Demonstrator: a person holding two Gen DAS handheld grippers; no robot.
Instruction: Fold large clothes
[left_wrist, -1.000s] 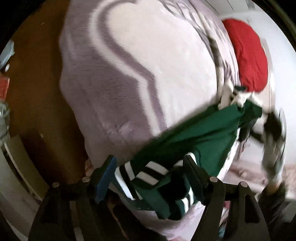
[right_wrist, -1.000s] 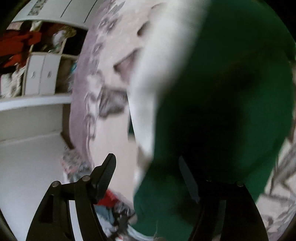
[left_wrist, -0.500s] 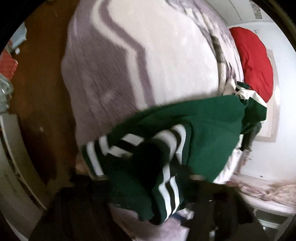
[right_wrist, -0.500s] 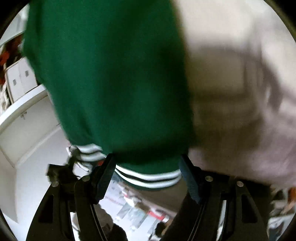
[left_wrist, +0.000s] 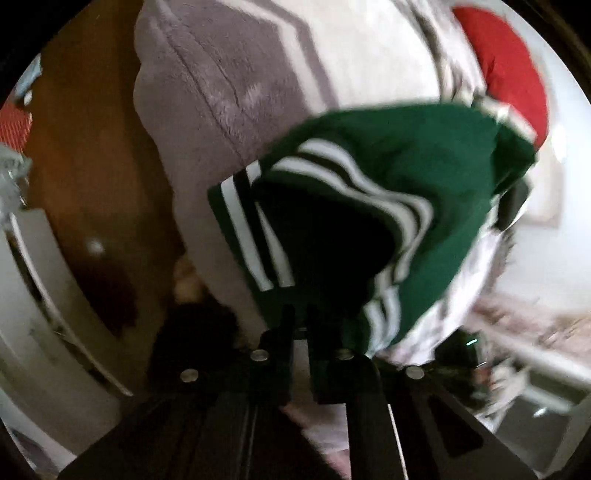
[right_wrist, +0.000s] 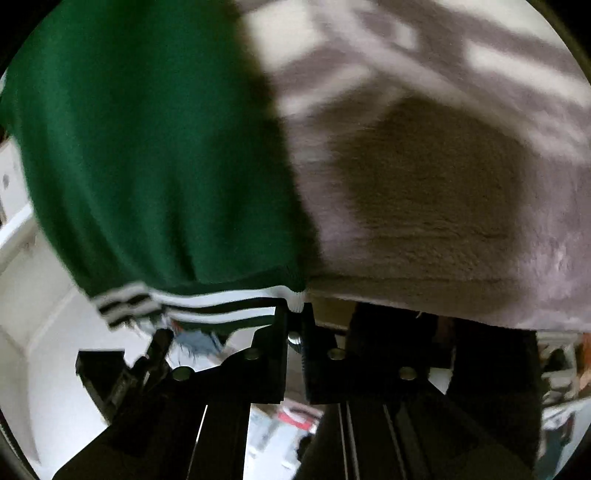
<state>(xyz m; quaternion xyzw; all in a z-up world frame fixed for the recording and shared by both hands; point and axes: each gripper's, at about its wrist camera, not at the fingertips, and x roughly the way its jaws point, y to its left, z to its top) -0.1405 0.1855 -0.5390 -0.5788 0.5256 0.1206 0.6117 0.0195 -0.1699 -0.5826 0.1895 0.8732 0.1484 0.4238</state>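
Note:
A green sweater (left_wrist: 424, 177) with white and black striped cuffs and hem hangs over the near edge of a bed with a lilac and white fleece blanket (left_wrist: 236, 85). My left gripper (left_wrist: 301, 317) is shut on its striped edge, the bunched cloth rising just above the jaws. In the right wrist view the sweater (right_wrist: 155, 147) fills the left half. My right gripper (right_wrist: 295, 314) is shut on the corner of its striped hem (right_wrist: 221, 301), at the blanket's edge (right_wrist: 443, 206).
A red cushion (left_wrist: 509, 74) lies at the far end of the bed. Brown wooden floor (left_wrist: 88, 155) runs along the bed's left side, with white furniture (left_wrist: 33, 295) beside it. White cabinets (right_wrist: 22, 258) and floor clutter (right_wrist: 295, 417) show below the right gripper.
Both grippers were open a second ago and have closed on the sweater's striped edges. The sweater has been drawn toward the near edge of the bed.

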